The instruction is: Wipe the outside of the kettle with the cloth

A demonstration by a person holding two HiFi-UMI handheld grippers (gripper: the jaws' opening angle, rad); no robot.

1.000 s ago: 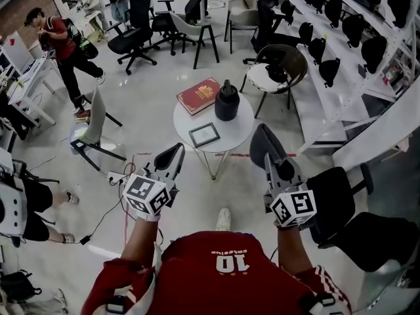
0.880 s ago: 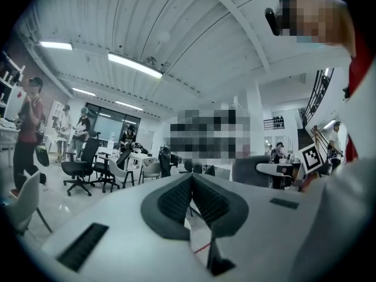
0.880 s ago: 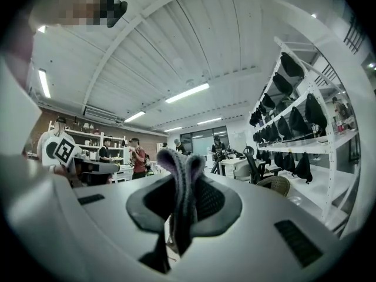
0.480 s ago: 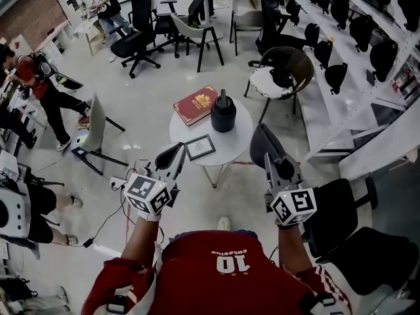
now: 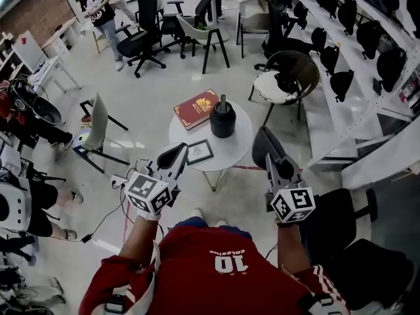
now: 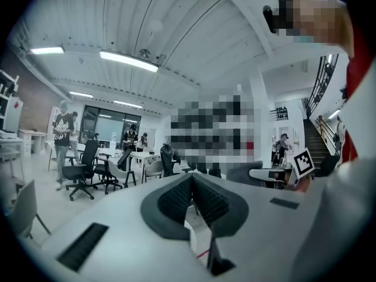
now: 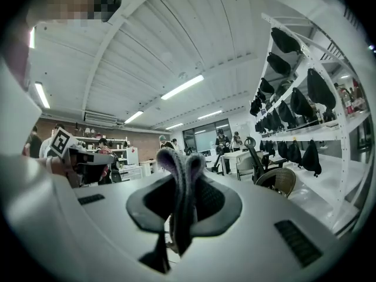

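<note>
A black kettle (image 5: pixel 223 119) stands upright on a small round white table (image 5: pixel 240 147), ahead of me and out of reach of both grippers. My right gripper (image 5: pixel 276 163) is shut on a grey cloth (image 5: pixel 262 144); in the right gripper view the cloth (image 7: pixel 178 168) sticks up in a fold between the jaws of that gripper (image 7: pixel 179 184). My left gripper (image 5: pixel 176 153) is held level with it, short of the table's near edge. In the left gripper view the left gripper (image 6: pixel 192 188) has its jaws pressed together with nothing in them.
A red book (image 5: pixel 197 108) and a small framed picture (image 5: pixel 200 151) share the table. A white chair (image 5: pixel 96 124) stands left, a wicker chair (image 5: pixel 289 72) behind, a black chair (image 5: pixel 341 205) right. Shelves with black bags (image 5: pixel 367 38) line the right. Cables (image 5: pixel 113 188) lie on the floor.
The table with the kettle has shifted a little in the head view as I moved. People at the left have walked on. Both grippers keep their pose and hold.
</note>
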